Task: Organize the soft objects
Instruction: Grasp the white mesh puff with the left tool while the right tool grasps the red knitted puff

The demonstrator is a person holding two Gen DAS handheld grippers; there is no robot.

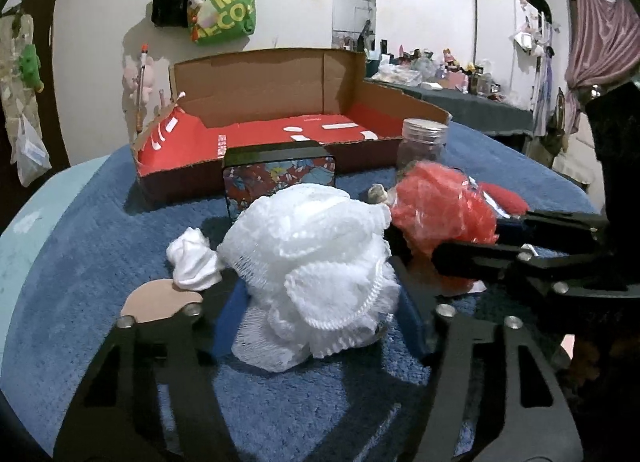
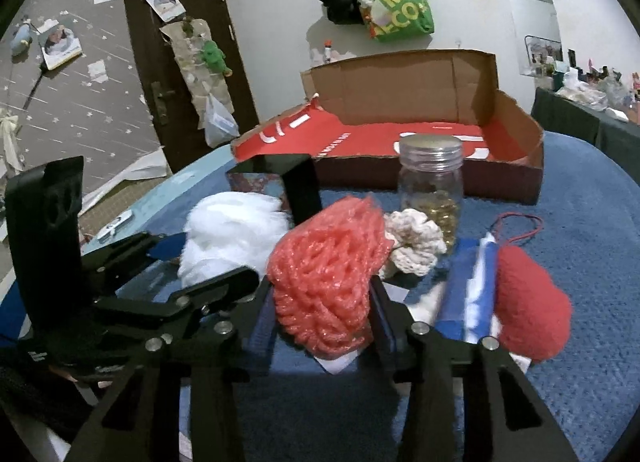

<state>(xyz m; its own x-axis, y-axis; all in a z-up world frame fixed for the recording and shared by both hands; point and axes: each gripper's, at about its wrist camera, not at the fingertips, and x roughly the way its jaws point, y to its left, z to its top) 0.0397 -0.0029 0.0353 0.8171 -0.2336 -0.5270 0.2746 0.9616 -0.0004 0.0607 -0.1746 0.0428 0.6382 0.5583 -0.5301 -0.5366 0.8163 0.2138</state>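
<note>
- The left gripper (image 1: pixel 320 298) has its blue pads closed against the white mesh pouf (image 1: pixel 316 258) on the blue towel (image 1: pixel 80 262); a small white cloth ball (image 1: pixel 192 262) lies just left of it.
- The right gripper (image 2: pixel 322 302) clamps the coral-red pouf (image 2: pixel 326 274) — a cream crochet piece (image 2: pixel 416 246) and a red knit item (image 2: pixel 528 302) sit to its right.
- Behind stands the open cardboard box (image 1: pixel 256 86) (red floor, print too blurred to read).
- A green bag (image 2: pixel 404 2) on the wall reads "MEG" over "ECO".

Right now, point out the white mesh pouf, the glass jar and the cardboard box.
white mesh pouf (image 1: pixel 316 258), left wrist view, middle of its ruffles.
glass jar (image 2: pixel 431 186), right wrist view, clear body.
cardboard box (image 1: pixel 264 90), left wrist view, back wall.
</note>
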